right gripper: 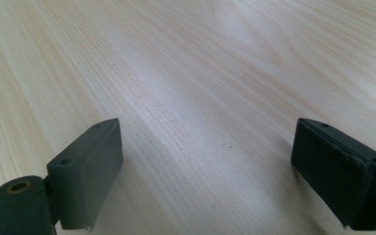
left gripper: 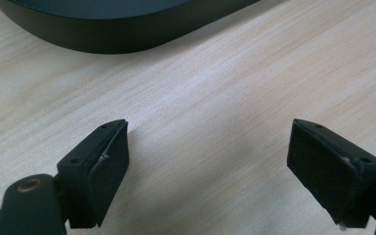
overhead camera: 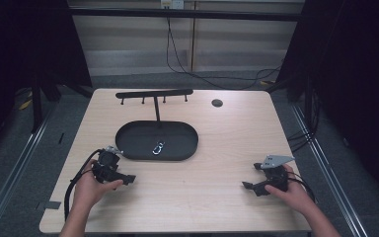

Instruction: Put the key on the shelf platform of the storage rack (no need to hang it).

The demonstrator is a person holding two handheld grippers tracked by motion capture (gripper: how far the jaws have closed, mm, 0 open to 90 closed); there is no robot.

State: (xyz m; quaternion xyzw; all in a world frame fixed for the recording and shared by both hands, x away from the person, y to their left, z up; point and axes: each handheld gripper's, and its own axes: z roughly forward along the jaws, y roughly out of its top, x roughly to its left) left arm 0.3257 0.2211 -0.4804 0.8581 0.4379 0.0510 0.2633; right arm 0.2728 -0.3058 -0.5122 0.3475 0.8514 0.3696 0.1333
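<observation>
Both grippers low in frame, jaws wide, empty | left gripper (overhead camera: 128, 178) beside tray (overhead camera: 128, 143) | right gripper (overhead camera: 249, 186) lower right | keyring clasp (overhead camera: 158, 147) mid-frame in tray | approach from above, pinch the metal loop squarely

Both black tongs, the left tongs (overhead camera: 128, 178) and the right tongs (overhead camera: 250, 186), trail black cables and end in blocky, screw-holed pads (left gripper: 108, 157); a grey triangular plate (overhead camera: 277, 160) tops the right. Forearms bare.
</observation>
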